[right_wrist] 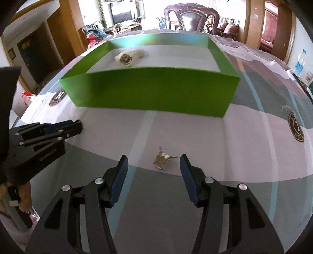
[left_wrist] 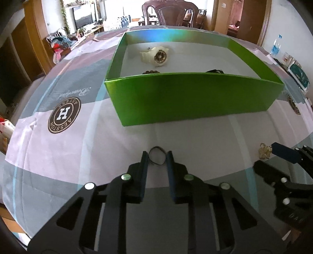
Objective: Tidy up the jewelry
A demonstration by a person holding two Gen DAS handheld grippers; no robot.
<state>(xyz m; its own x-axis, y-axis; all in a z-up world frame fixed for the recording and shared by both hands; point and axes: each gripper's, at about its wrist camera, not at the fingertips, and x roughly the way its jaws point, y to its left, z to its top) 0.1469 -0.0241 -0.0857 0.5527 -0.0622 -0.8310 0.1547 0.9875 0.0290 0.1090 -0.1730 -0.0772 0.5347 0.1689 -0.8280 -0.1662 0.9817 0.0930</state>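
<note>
A green box point(left_wrist: 187, 97) stands on the clothed table; it also shows in the right wrist view point(right_wrist: 152, 89). Inside lie a white watch point(left_wrist: 155, 56), also in the right wrist view point(right_wrist: 127, 57), and dark pieces half hidden behind the front wall. My left gripper point(left_wrist: 157, 157) is closed on a thin dark ring point(left_wrist: 156, 156), held between its fingertips just above the cloth. My right gripper point(right_wrist: 154, 163) is open, its fingers either side of a small gold trinket point(right_wrist: 162, 157) lying on the cloth. That trinket shows at the right in the left wrist view point(left_wrist: 265, 150).
The tablecloth has round brown logos point(left_wrist: 64, 115). A dark wooden chair point(right_wrist: 192, 18) stands behind the table. A water bottle point(left_wrist: 275, 46) and cards sit at the far right edge. The left gripper's body point(right_wrist: 43, 140) is close to the right gripper's left side.
</note>
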